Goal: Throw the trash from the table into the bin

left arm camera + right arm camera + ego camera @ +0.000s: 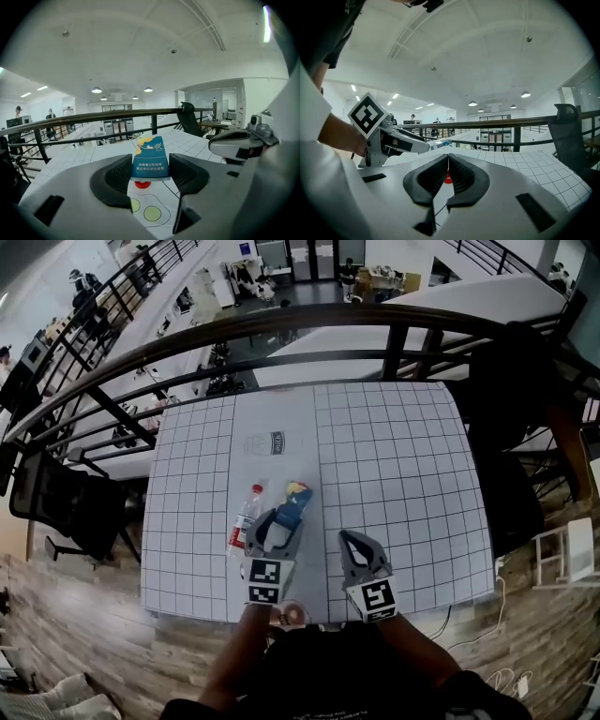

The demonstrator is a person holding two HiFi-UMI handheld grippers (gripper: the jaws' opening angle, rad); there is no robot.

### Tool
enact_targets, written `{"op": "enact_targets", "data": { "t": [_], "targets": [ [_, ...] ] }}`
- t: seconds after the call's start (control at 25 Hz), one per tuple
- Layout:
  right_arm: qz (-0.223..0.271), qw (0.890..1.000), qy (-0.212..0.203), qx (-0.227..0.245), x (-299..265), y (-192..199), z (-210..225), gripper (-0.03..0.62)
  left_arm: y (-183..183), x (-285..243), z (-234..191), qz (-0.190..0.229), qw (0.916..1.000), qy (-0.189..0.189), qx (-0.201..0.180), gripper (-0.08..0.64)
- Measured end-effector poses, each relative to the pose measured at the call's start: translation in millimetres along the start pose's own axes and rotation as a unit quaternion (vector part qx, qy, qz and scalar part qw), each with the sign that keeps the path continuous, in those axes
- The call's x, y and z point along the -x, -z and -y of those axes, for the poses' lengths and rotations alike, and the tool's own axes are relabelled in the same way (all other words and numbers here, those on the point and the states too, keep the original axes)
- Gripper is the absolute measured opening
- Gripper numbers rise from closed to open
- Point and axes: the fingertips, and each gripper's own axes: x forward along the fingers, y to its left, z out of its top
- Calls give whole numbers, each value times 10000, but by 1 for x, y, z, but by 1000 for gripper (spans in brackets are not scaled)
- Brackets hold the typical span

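Note:
My left gripper (279, 519) is shut on a blue pack with a yellow top (294, 497), lifted above the gridded table (394, 465). In the left gripper view the pack (150, 158) stands upright, pressed between both pads. Under it lies a clear plastic bottle (244, 519) with a red cap (142, 183), on its side on the table. Farther out rests a clear labelled container (265, 443), also on its side. My right gripper (355, 543) hovers near the table's front edge, its jaws (448, 165) shut with nothing between them. No bin shows in any view.
A dark railing (281, 329) runs along the table's far side with a drop behind it. A black chair (56, 502) stands left of the table. A small round thing (293, 615) sits at the table's near edge. White cables (511, 676) trail on the wooden floor at right.

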Motion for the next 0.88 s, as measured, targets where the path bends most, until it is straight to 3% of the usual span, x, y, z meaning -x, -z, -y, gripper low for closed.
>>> {"op": "enact_targets", "data": {
  "t": [0.44, 0.88],
  "targets": [
    [324, 9985, -419, 117, 1, -11, -11, 25, -58, 42, -2, 713, 9963, -473, -91, 261],
    [559, 9901, -1281, 118, 9, -32, -38, 25, -56, 91, -3, 924, 9860, -1381, 136, 261]
  ]
}}
